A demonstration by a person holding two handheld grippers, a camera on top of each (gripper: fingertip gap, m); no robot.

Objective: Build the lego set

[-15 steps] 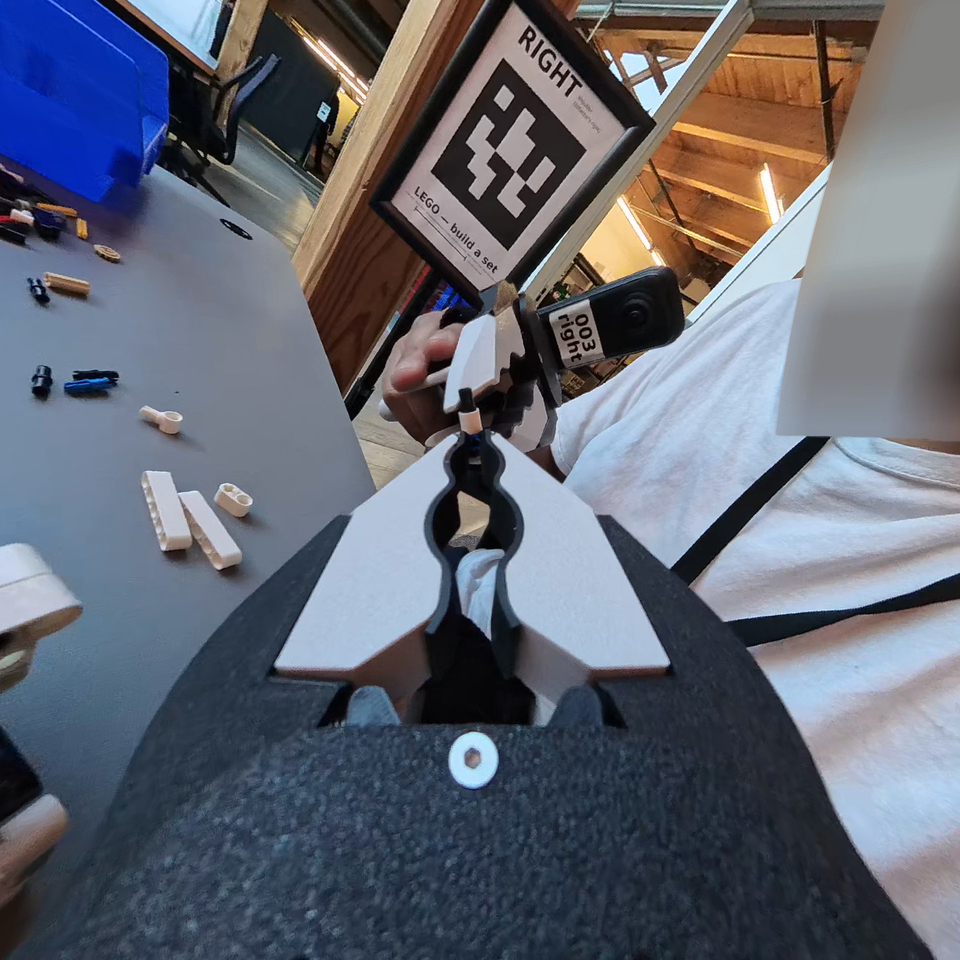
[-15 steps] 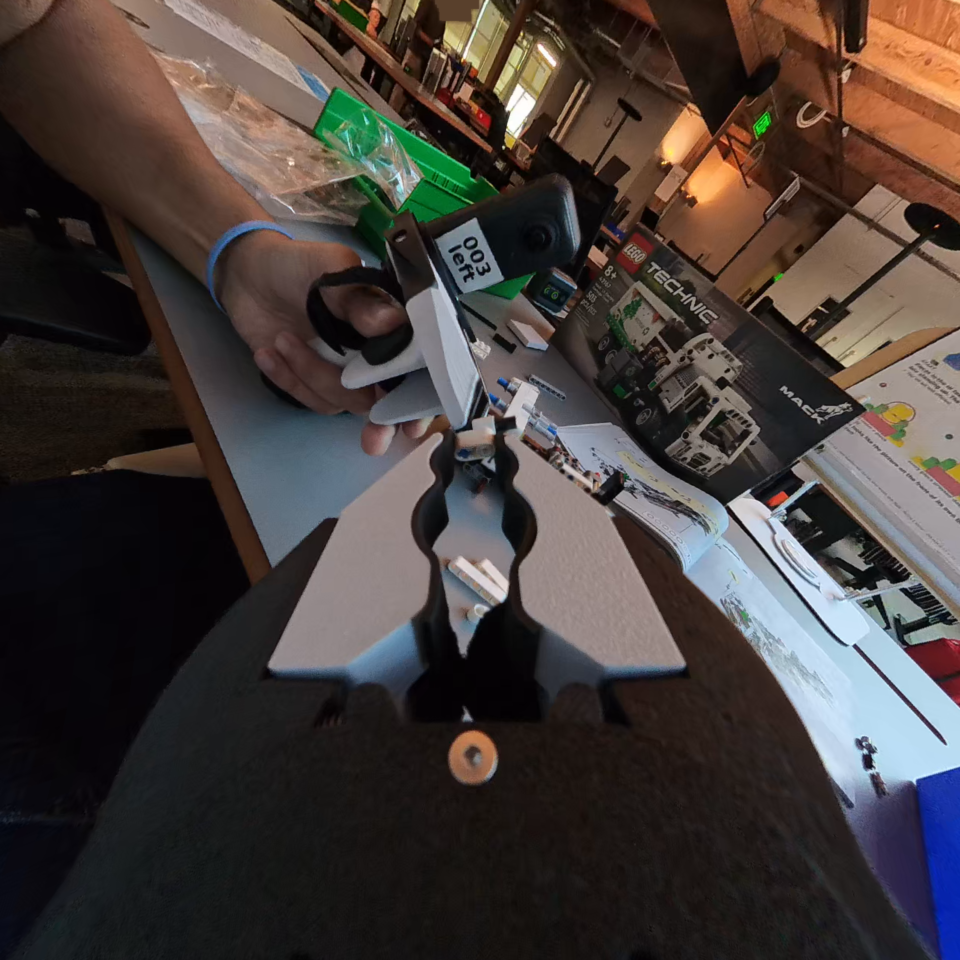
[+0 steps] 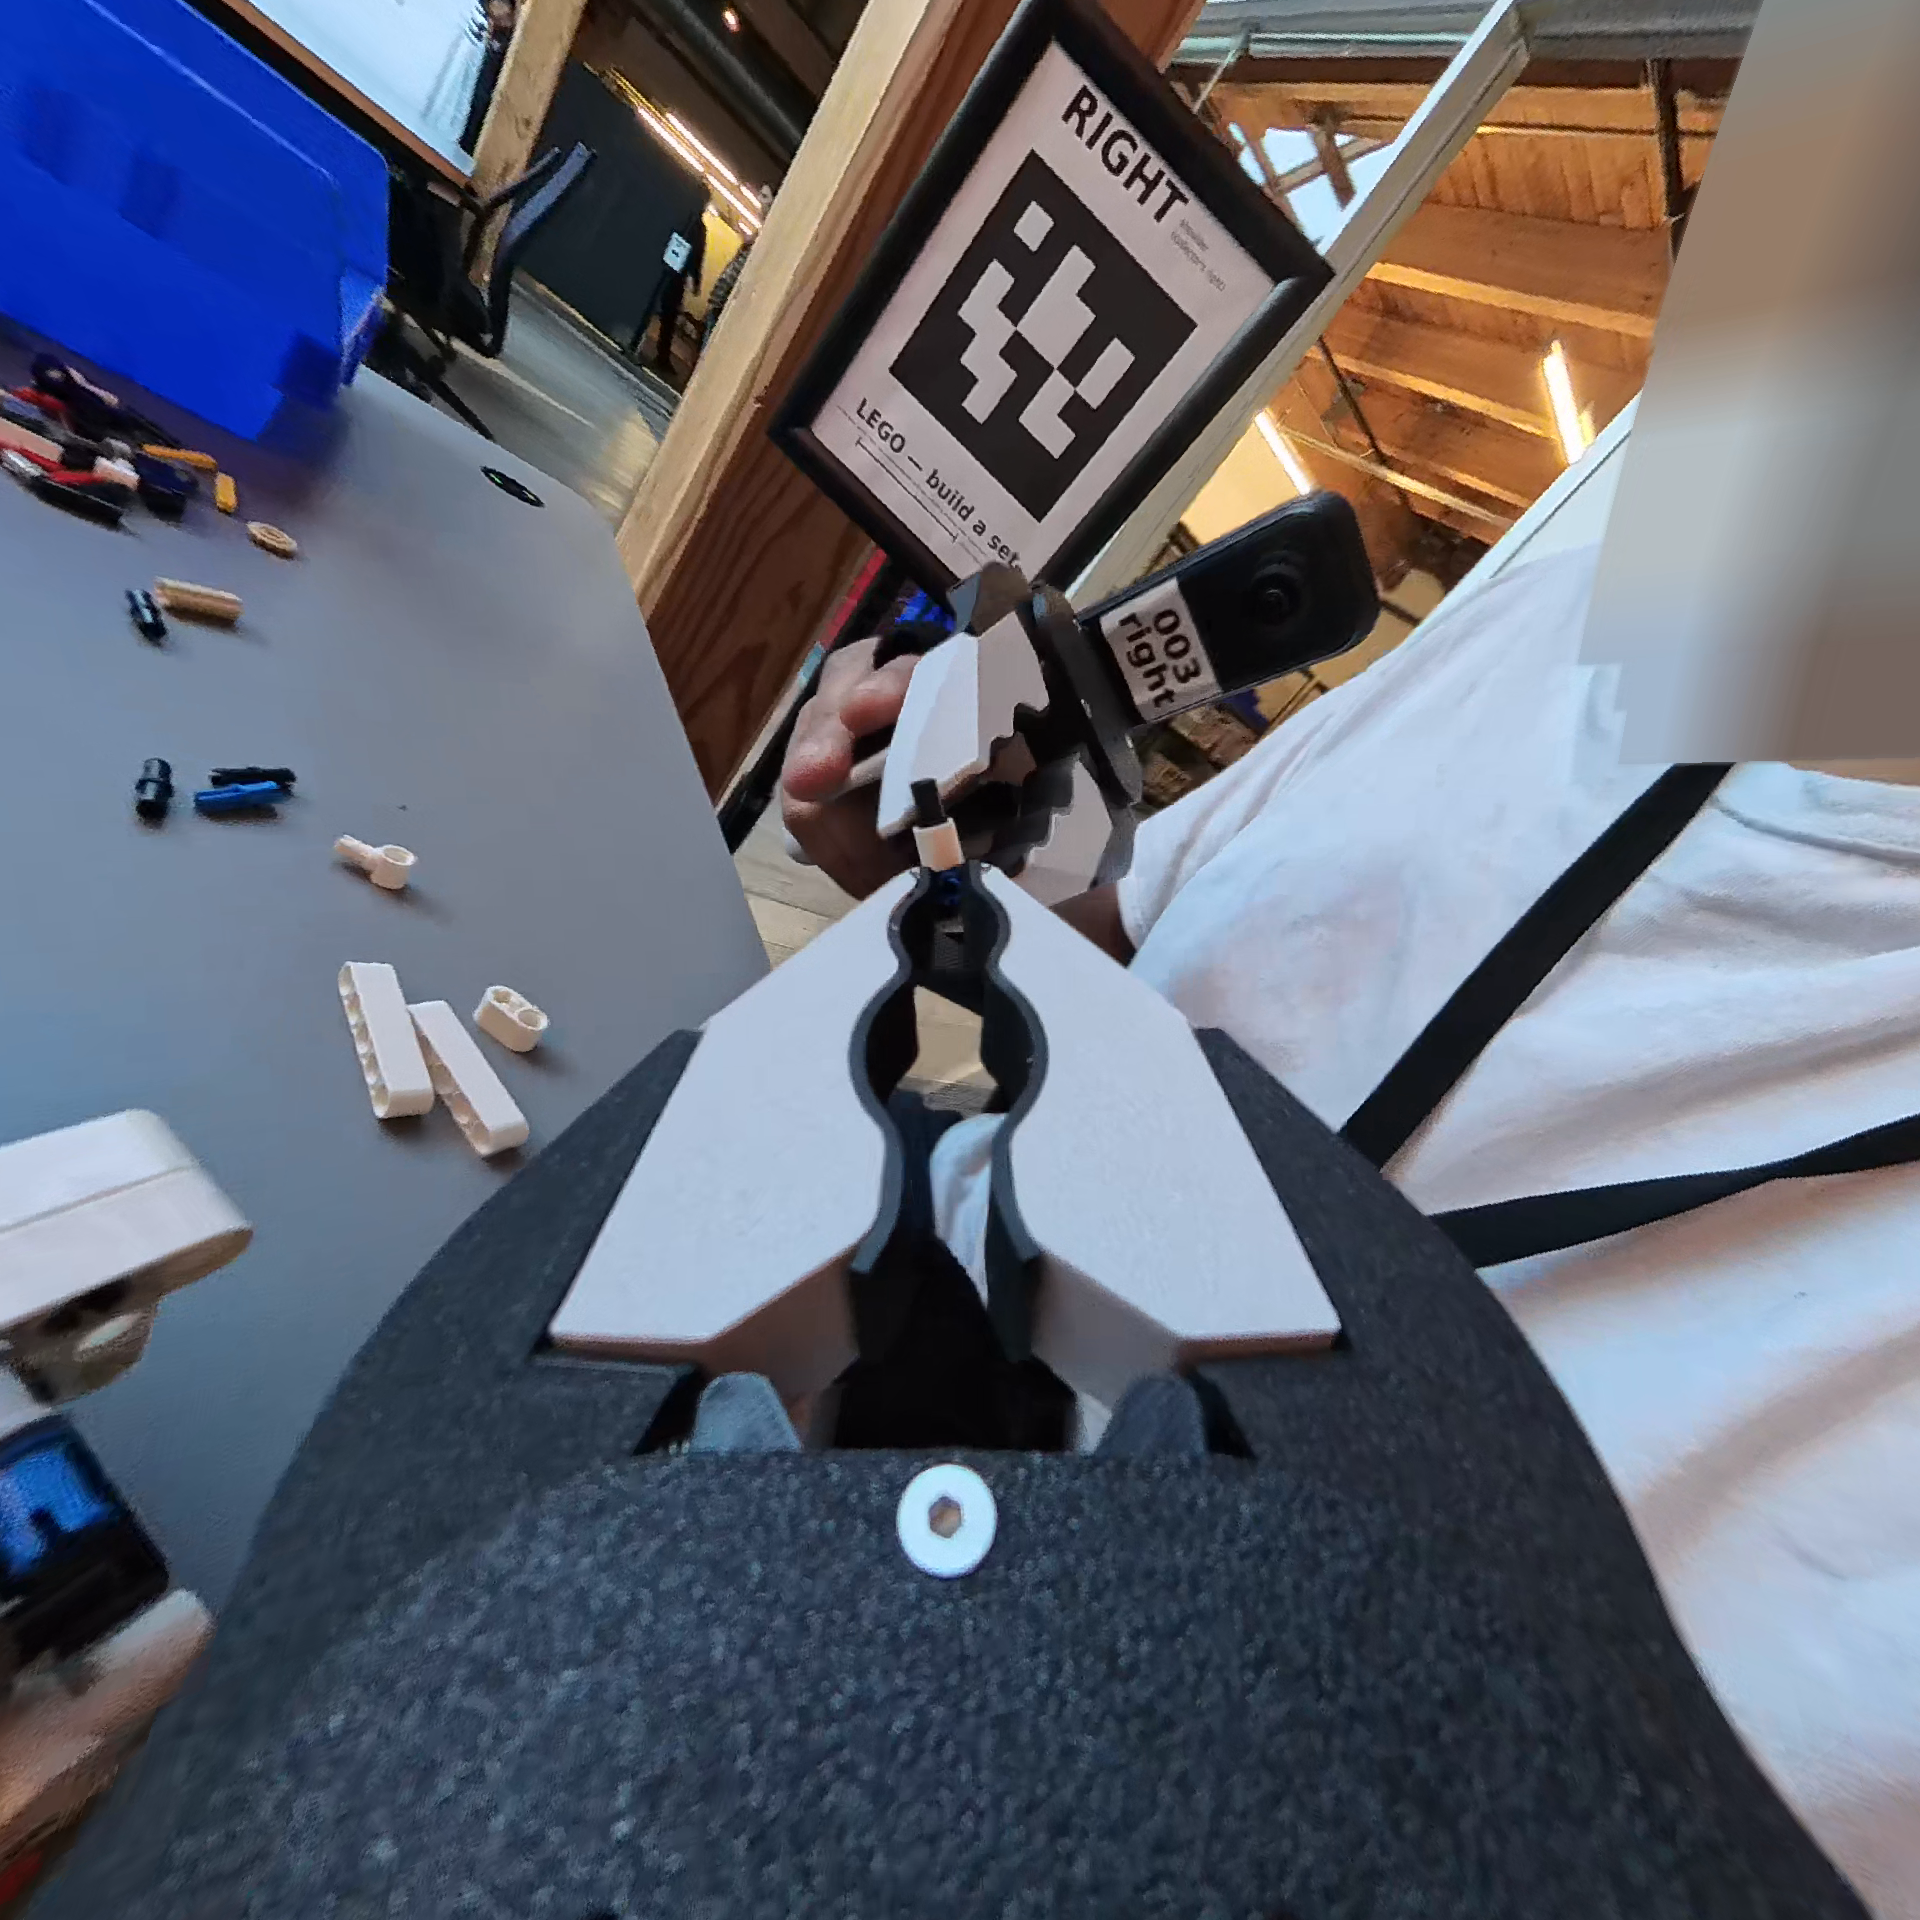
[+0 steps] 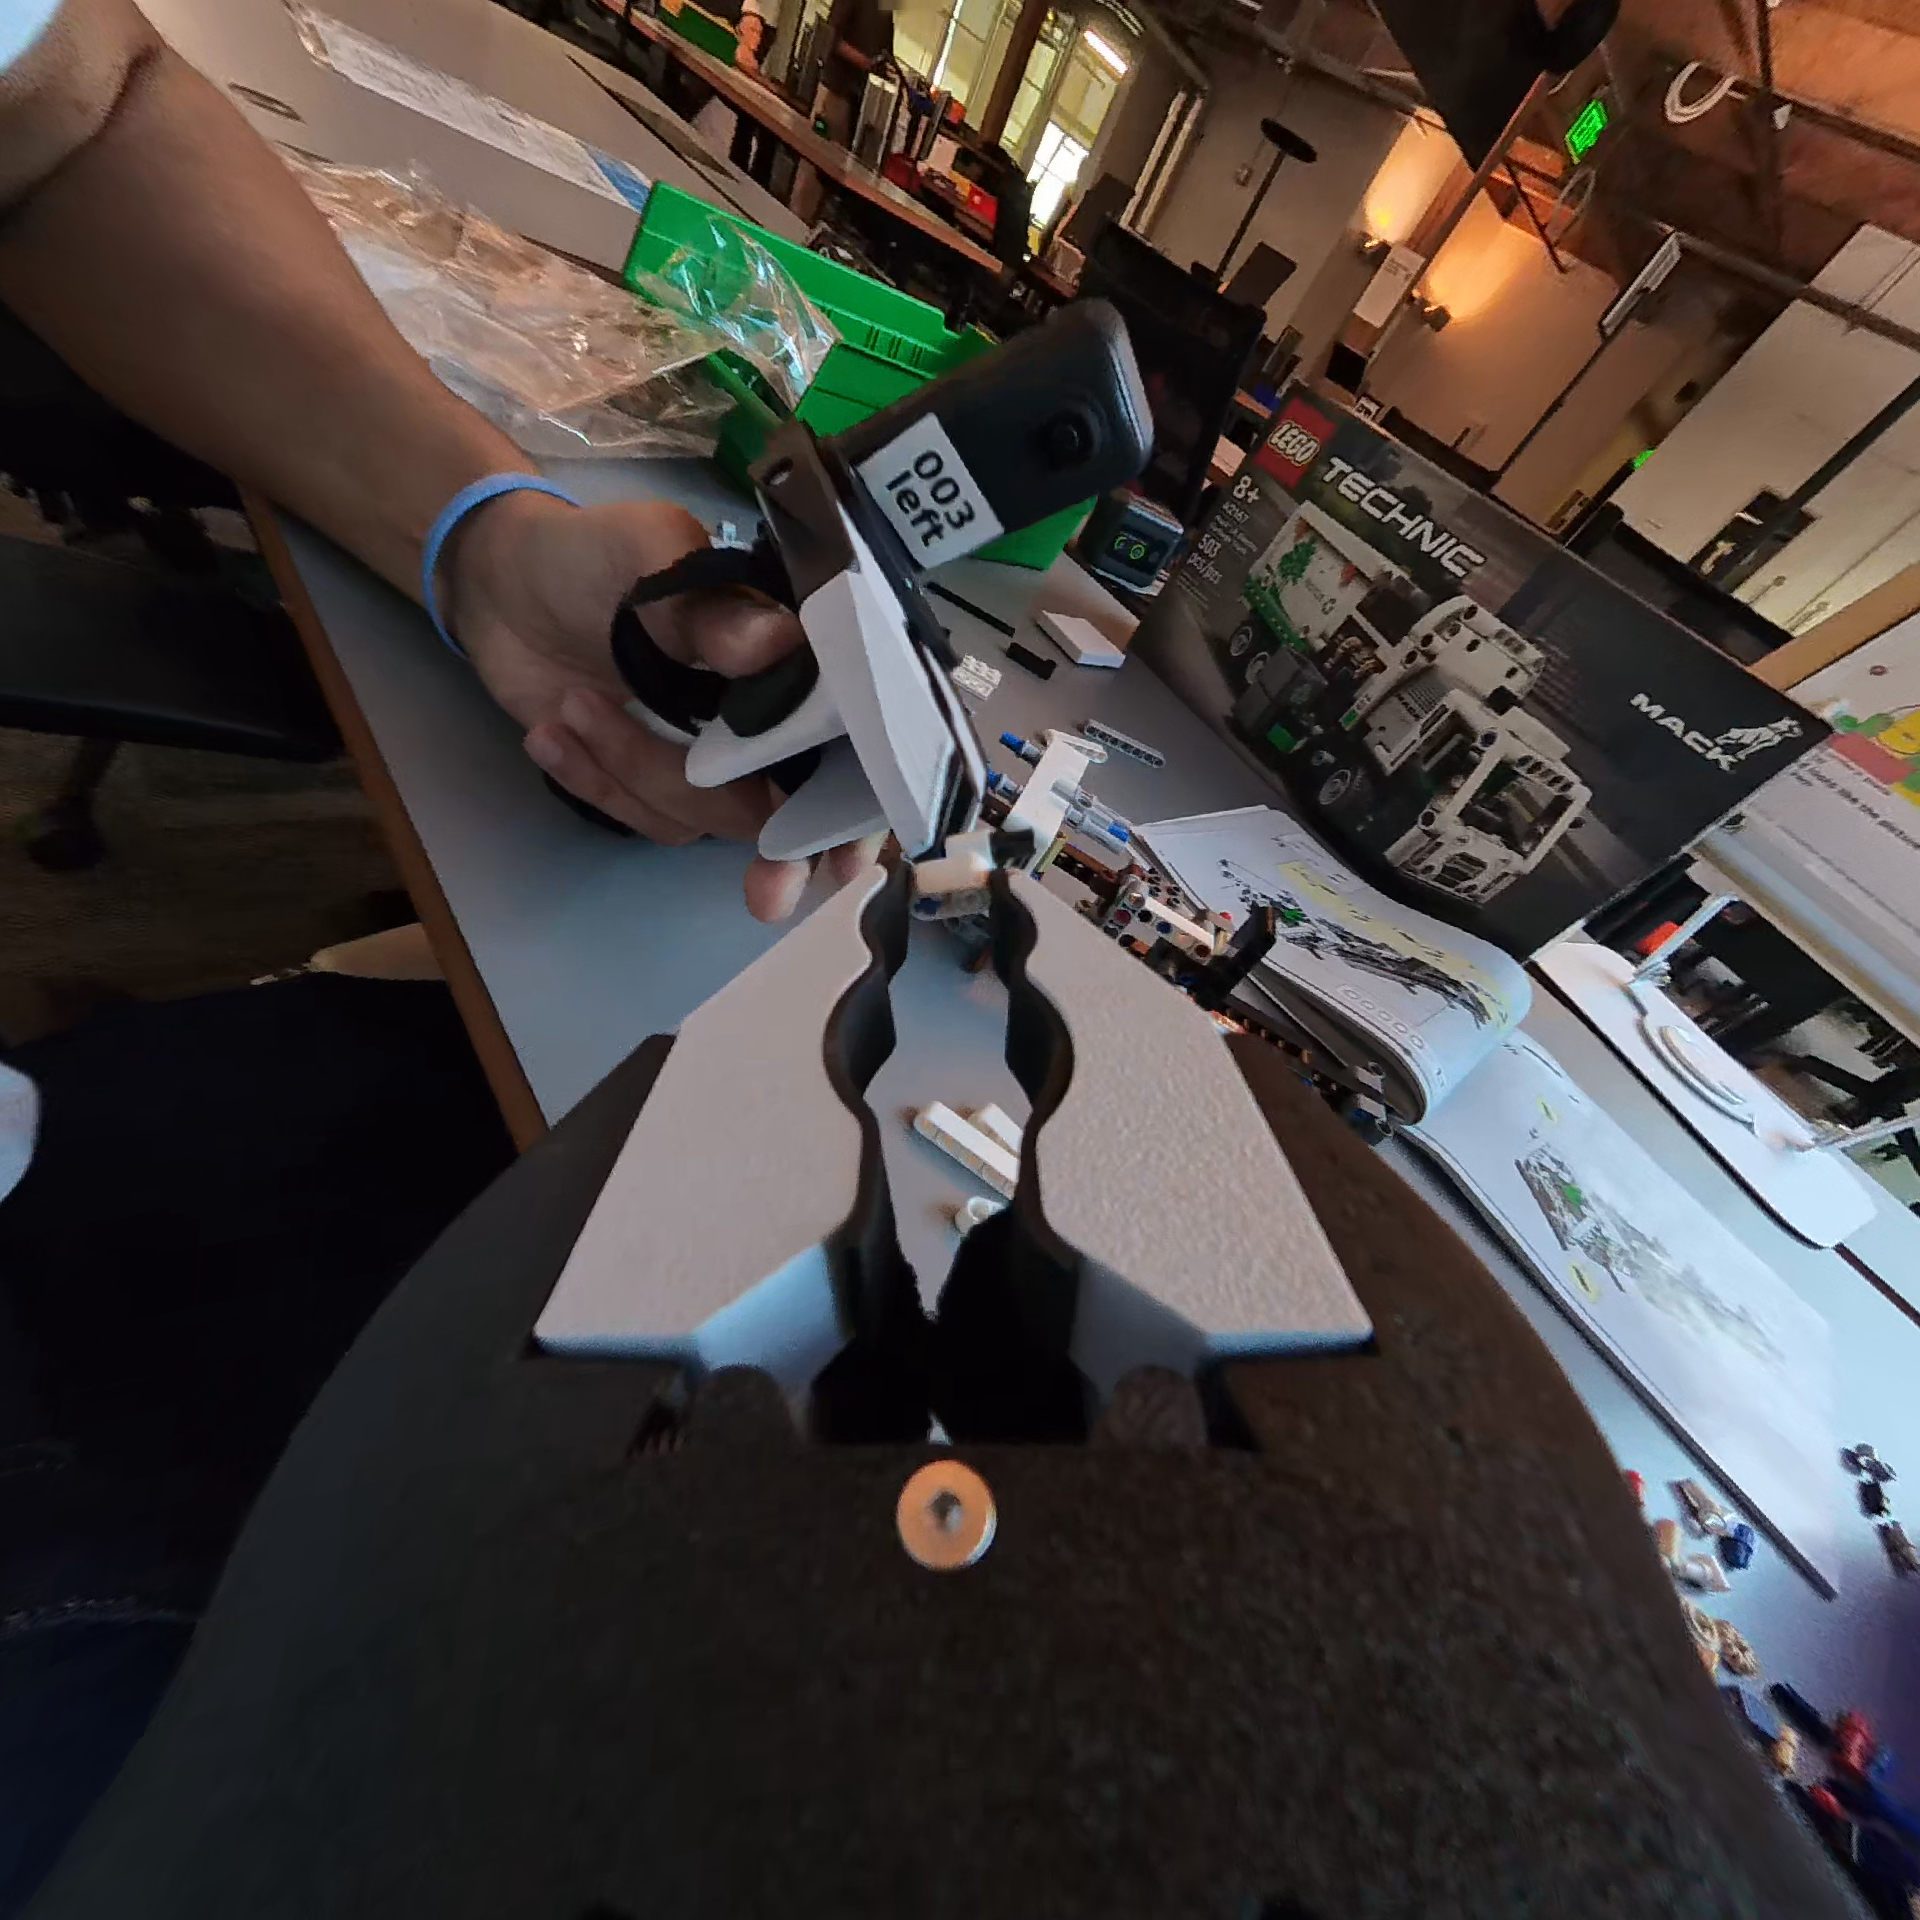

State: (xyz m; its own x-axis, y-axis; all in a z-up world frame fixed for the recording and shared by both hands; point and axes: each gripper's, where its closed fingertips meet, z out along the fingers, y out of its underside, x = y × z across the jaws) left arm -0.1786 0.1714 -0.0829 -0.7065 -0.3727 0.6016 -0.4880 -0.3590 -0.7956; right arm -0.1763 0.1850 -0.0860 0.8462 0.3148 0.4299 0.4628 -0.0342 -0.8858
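Above table edge: left gripper clamps small white piece; right gripper pinches its black pin, tip to tip.

Matt plastic, bare wood, glossy card

Beside the smooth matt grey table, a grainy wooden post; on it, glossy plastic white beams and a shiny cardboard box.
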